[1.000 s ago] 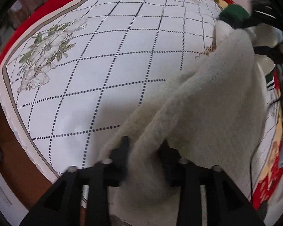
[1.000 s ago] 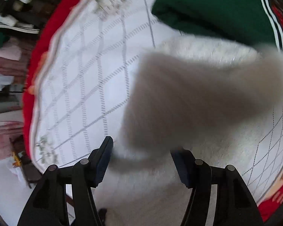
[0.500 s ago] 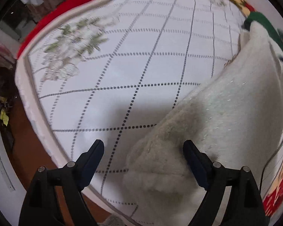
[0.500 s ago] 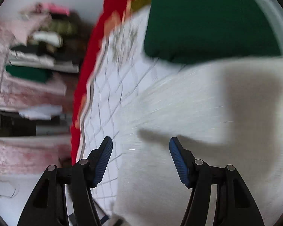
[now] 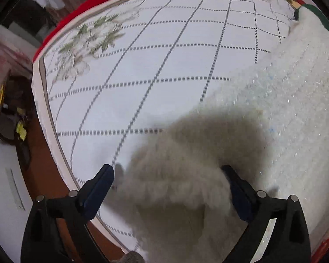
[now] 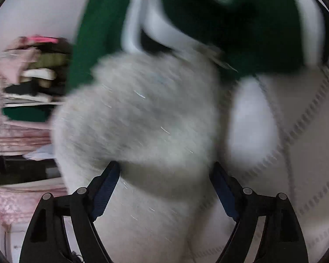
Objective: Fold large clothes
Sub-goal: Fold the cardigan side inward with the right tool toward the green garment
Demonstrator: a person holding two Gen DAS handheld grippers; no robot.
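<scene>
— So, where is the fleece garment (image 5: pixel 291 100) lying?

— Spread over the right part of the tabletop (image 5: pixel 155 70), on the white cloth with the dotted diamond grid and flower print. One fluffy end bunches up in shadow right under the left hand-held gripper (image 5: pixel 167 173).

— Is that one holding it?

— No. Its jaws are opening and already stand wide apart; the bunched end sits between the blue pads (image 5: pixel 98 188), and the left pad is clear of the pile. The right pad is at the edge of the fluff (contact there is hard to judge).

— And the right hand-held gripper (image 6: pixel 164 173)?

— Its jaws are closing, about half apart, with a thick fold of the same pale fleece (image 6: pixel 138 114) between them. The picture is smeared, so I cannot tell for sure whether the pads press on it; the fold seems to brush both inner faces.

— Anything else near it?

— A dark green garment (image 6: pixel 241 22) with white stripes lies just beyond the fleece, touching or overlapping its far edge. Off to the left, blurred, are shelves of stacked clothes (image 6: pixel 33 76).
</scene>
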